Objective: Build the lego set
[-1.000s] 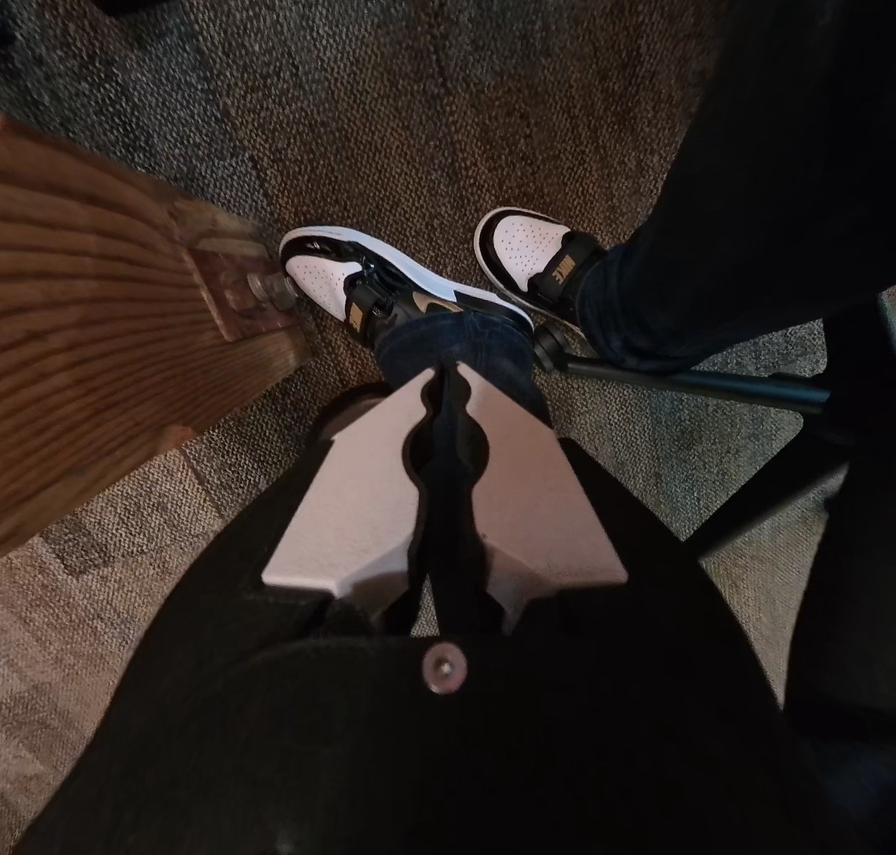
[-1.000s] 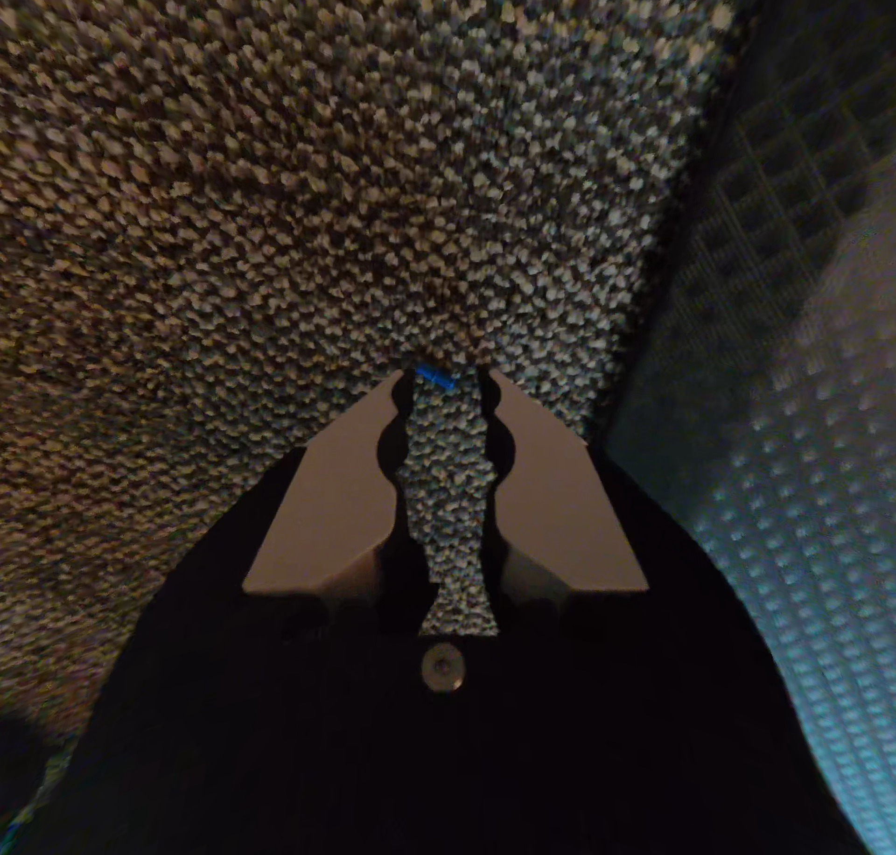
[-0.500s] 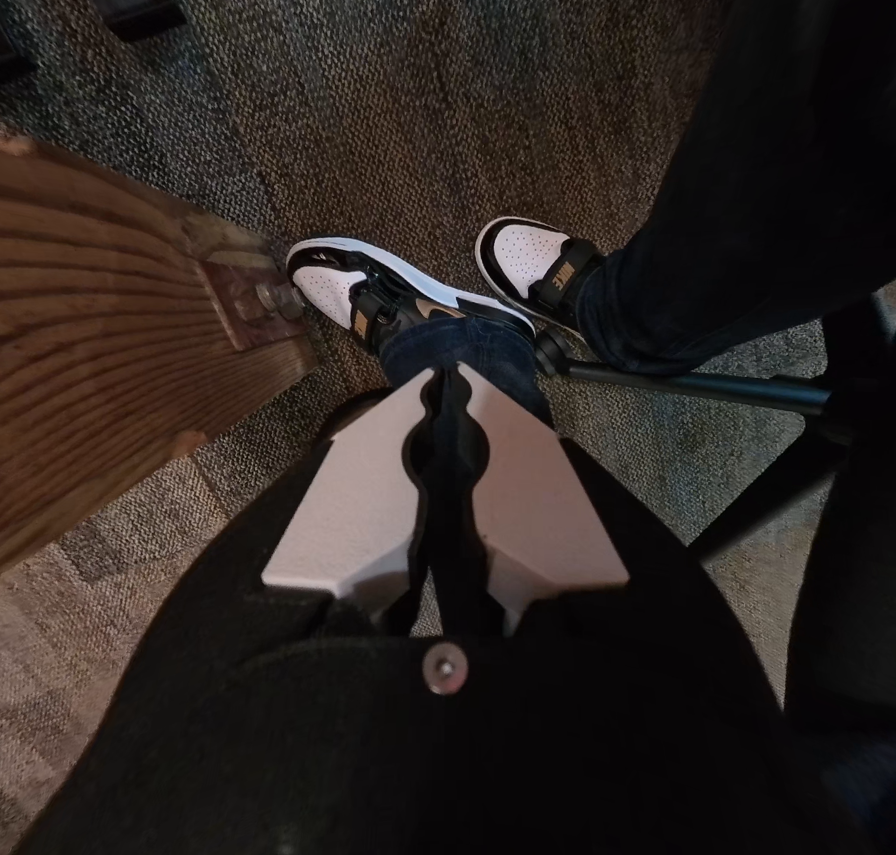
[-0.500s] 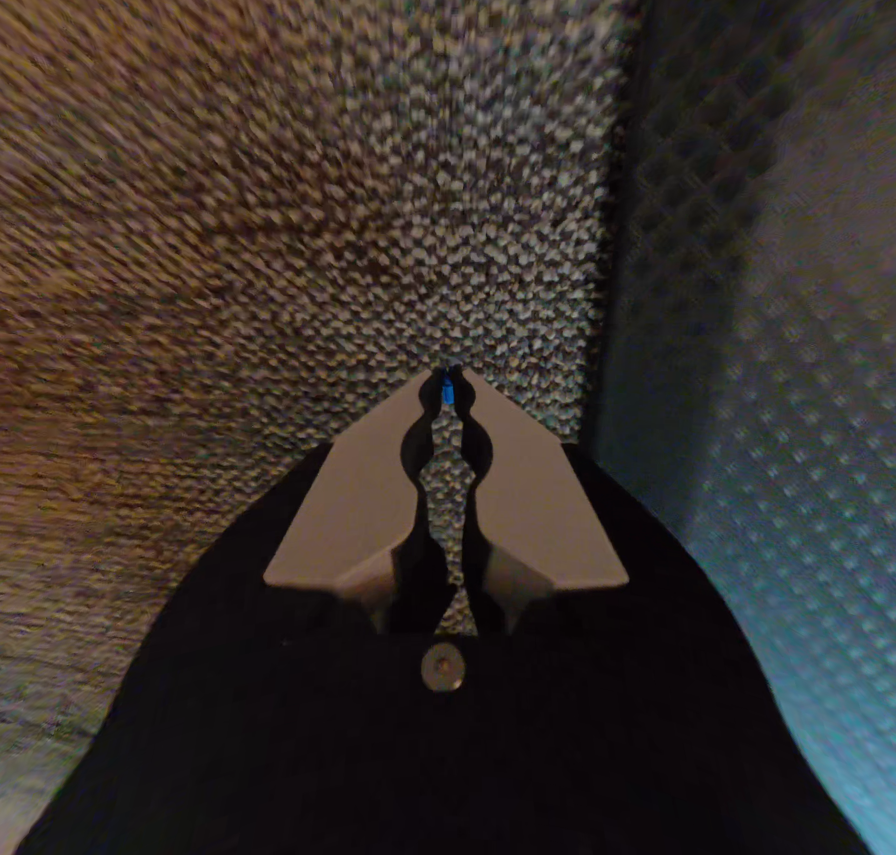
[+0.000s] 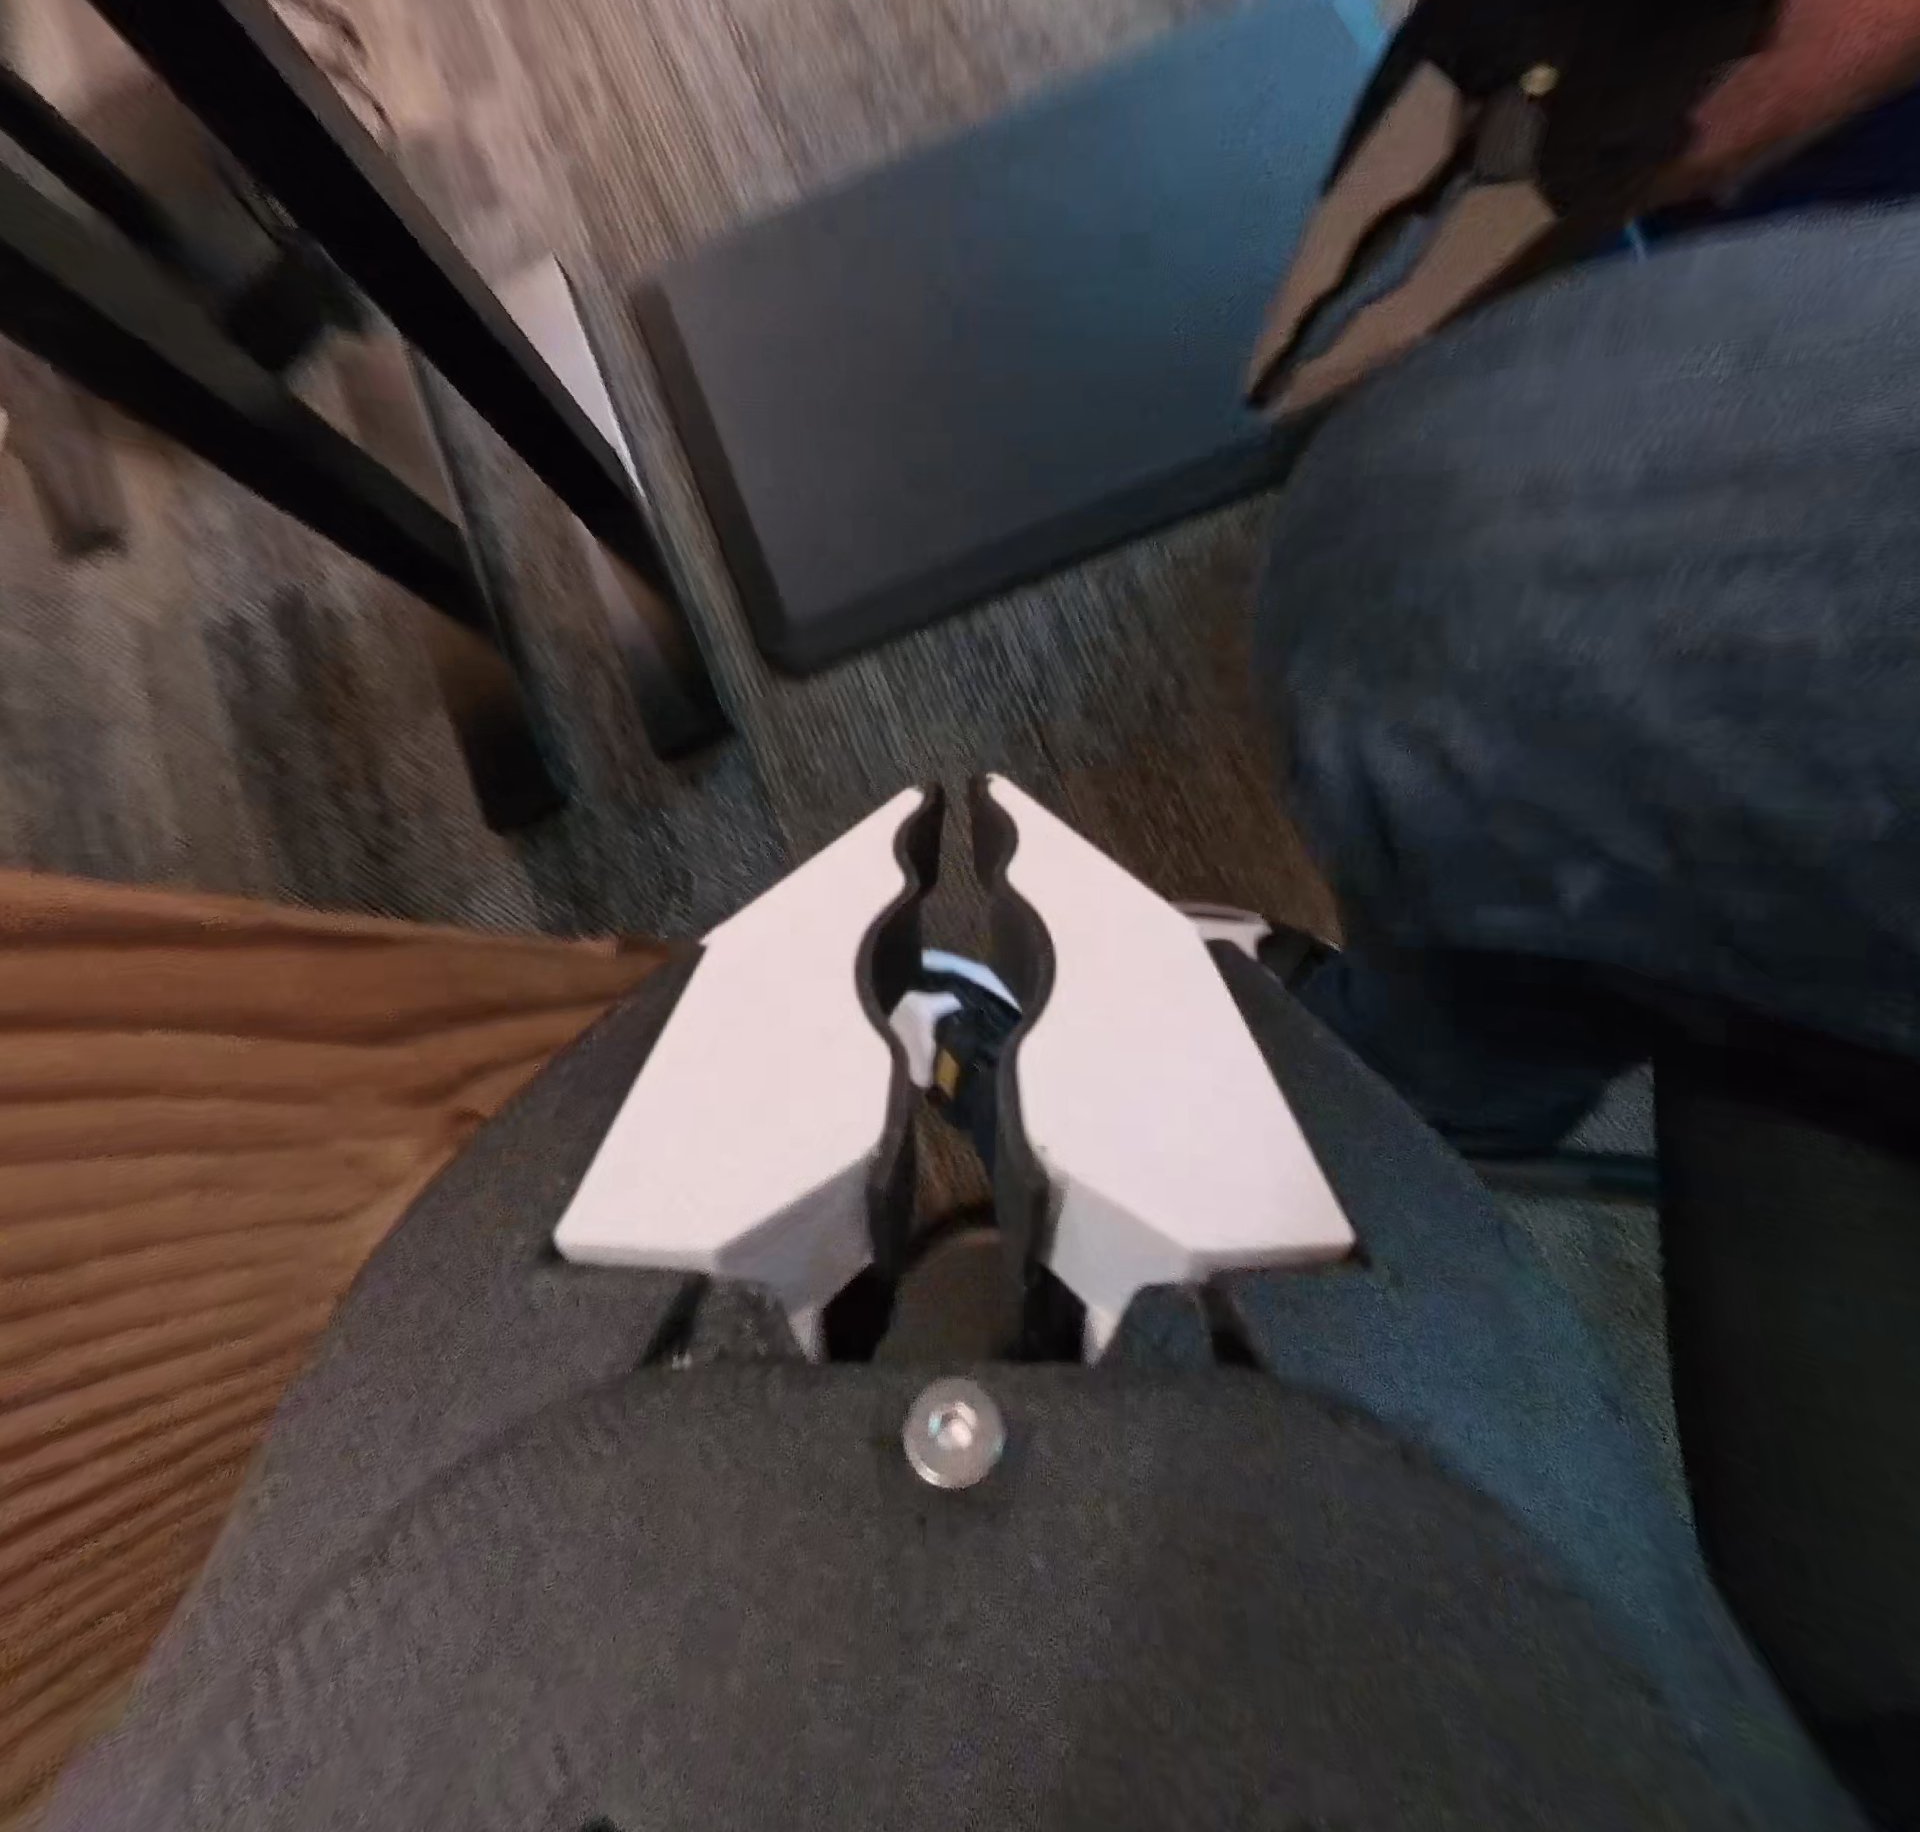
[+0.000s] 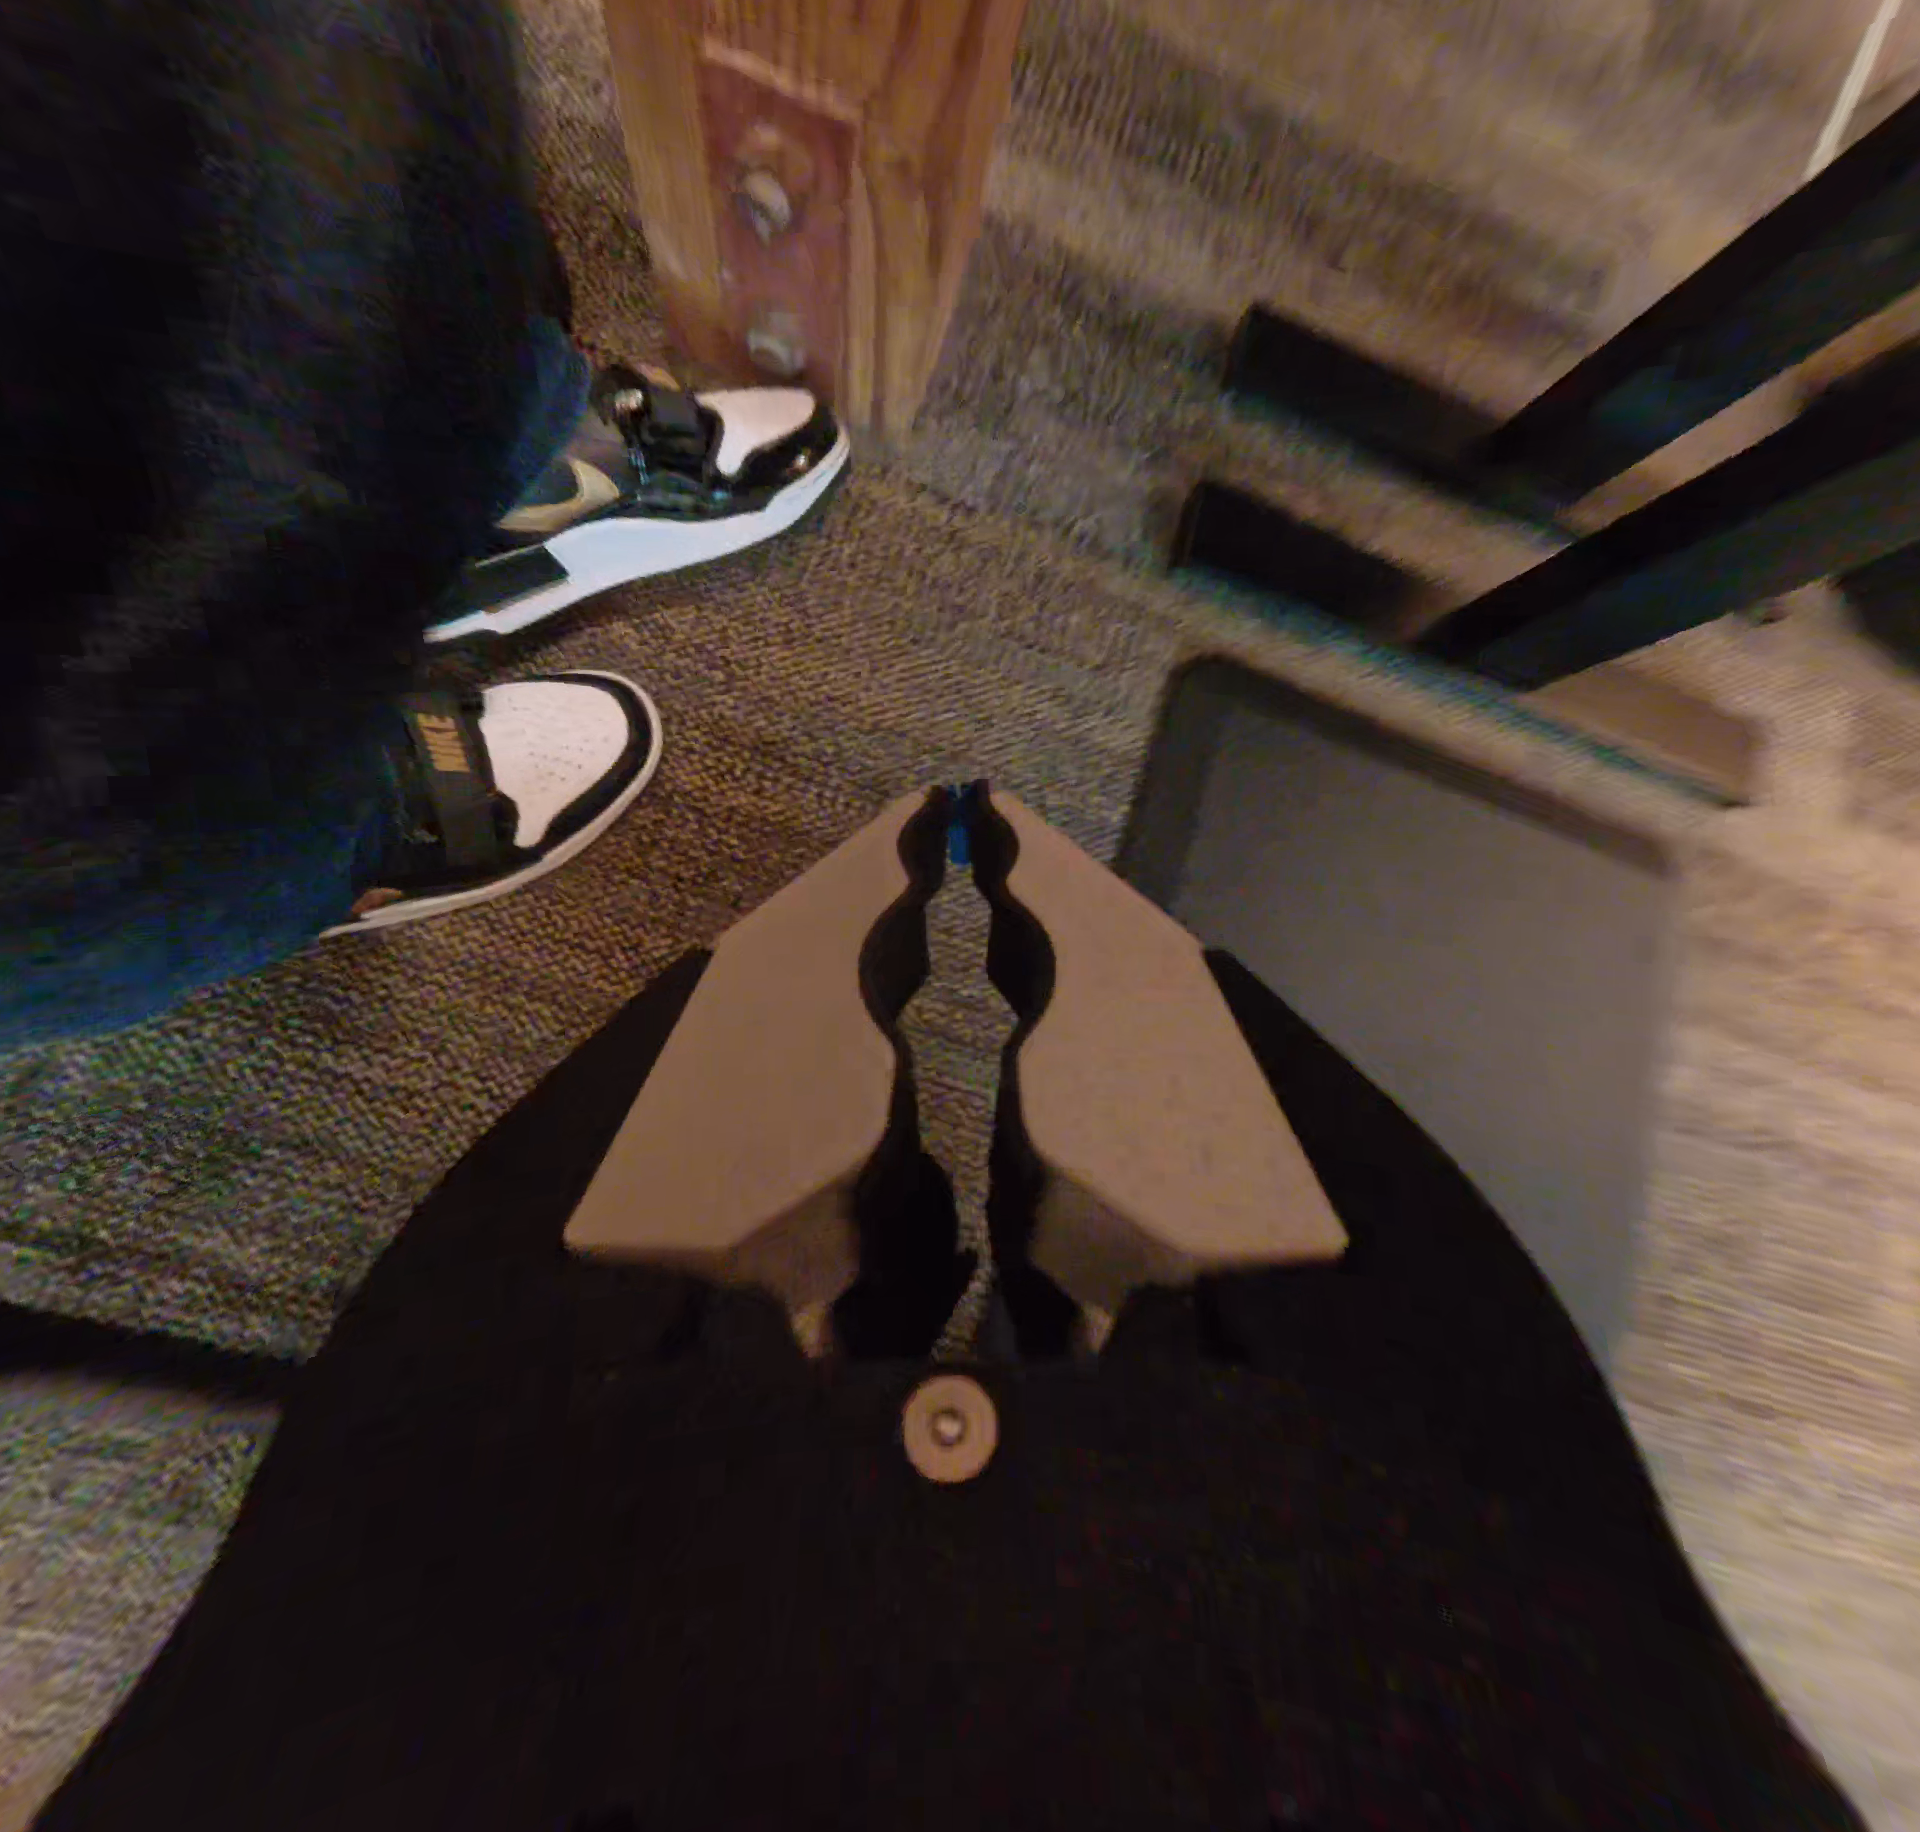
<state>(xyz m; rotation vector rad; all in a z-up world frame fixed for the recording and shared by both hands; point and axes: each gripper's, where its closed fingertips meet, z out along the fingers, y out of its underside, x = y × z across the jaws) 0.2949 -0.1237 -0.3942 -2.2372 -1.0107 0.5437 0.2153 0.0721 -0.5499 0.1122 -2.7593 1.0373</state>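
My right gripper (image 6: 960,806) is shut on a small blue lego piece (image 6: 958,840), pinched at the fingertips and held above the carpet. It also shows in the left wrist view (image 5: 1273,385) at the upper right, held by a hand, its tips beside a person's knee. My left gripper (image 5: 958,795) is shut and empty, pointing down over the carpet next to a wooden table leg (image 5: 208,1107). No other lego parts are in view.
A person's legs in dark trousers (image 5: 1579,639) and black-and-white shoes (image 6: 551,774) stand on the carpet. A dark flat mat (image 5: 987,328) lies on the floor; it also shows in the right wrist view (image 6: 1403,951). Black frame legs (image 5: 343,255) stand left. The wooden leg (image 6: 810,141) has bolts.
My right gripper closed on the blue piece on the carpet and lifted away with it. Both grippers swung upward, so the views now show more of the floor, mat and frame legs.
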